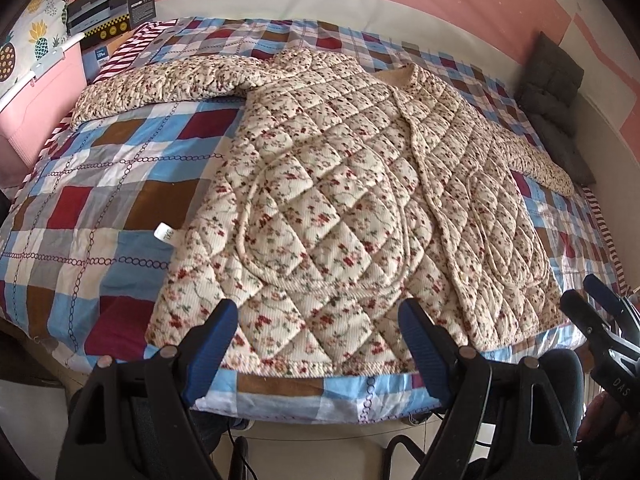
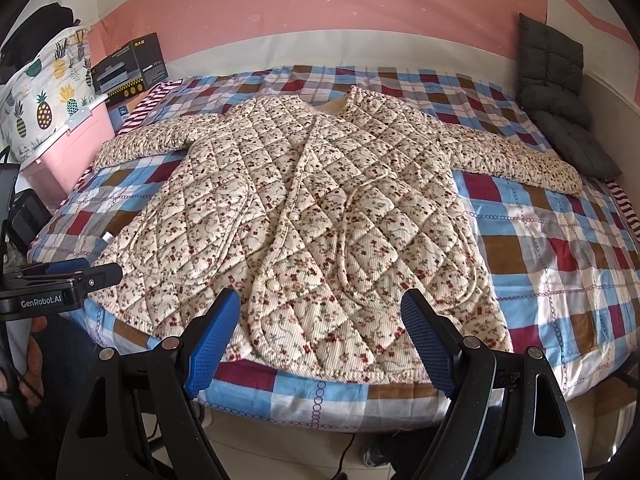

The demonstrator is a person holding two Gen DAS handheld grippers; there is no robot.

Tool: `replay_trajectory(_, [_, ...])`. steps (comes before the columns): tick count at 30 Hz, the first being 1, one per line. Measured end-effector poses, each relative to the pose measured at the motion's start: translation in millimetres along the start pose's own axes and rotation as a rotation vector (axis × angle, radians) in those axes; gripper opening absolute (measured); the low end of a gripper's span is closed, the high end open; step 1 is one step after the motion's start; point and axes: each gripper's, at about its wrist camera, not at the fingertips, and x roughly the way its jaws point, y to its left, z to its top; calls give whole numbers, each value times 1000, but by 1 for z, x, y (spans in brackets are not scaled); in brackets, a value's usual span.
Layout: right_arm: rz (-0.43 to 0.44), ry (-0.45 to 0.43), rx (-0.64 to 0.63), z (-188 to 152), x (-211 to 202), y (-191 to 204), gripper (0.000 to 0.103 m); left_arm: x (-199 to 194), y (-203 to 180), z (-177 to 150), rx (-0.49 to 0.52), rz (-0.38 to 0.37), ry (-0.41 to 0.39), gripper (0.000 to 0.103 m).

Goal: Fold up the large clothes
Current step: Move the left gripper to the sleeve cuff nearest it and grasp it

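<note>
A cream quilted jacket with small red flowers [image 1: 340,184] lies flat, front up and buttoned, on a checked bedspread [image 1: 100,208]; both sleeves are spread out sideways. It also shows in the right wrist view [image 2: 304,216]. My left gripper [image 1: 318,344] is open and empty, hovering over the jacket's hem near the bed's front edge. My right gripper [image 2: 320,340] is open and empty, also above the hem. The right gripper shows at the right edge of the left wrist view [image 1: 592,316], and the left gripper at the left edge of the right wrist view [image 2: 68,280].
A pink storage bin [image 2: 68,148] with a pineapple-print cloth [image 2: 44,92] and black boxes [image 2: 128,70] stand at the bed's left. Dark grey cushions [image 2: 560,96] lean at the far right. A pink wall [image 2: 320,8] runs behind the bed. Cables lie on the tiled floor below.
</note>
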Motion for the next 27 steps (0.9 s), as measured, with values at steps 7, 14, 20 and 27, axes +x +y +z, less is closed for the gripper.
replay_trajectory(7, [15, 19, -40, 32, 41, 5, 83, 32, 52, 53, -67, 38, -21, 80])
replay_trajectory(14, [5, 25, -76, 65, 82, 11, 83, 72, 114, 104, -152, 13, -3, 61])
replay_trajectory(20, [-5, 29, -120, 90, 117, 23, 83, 95, 174, 145, -259, 37, -55, 61])
replay_trajectory(27, [4, 19, -174, 116, 151, 43, 83, 121, 268, 187, -485, 43, -105, 60])
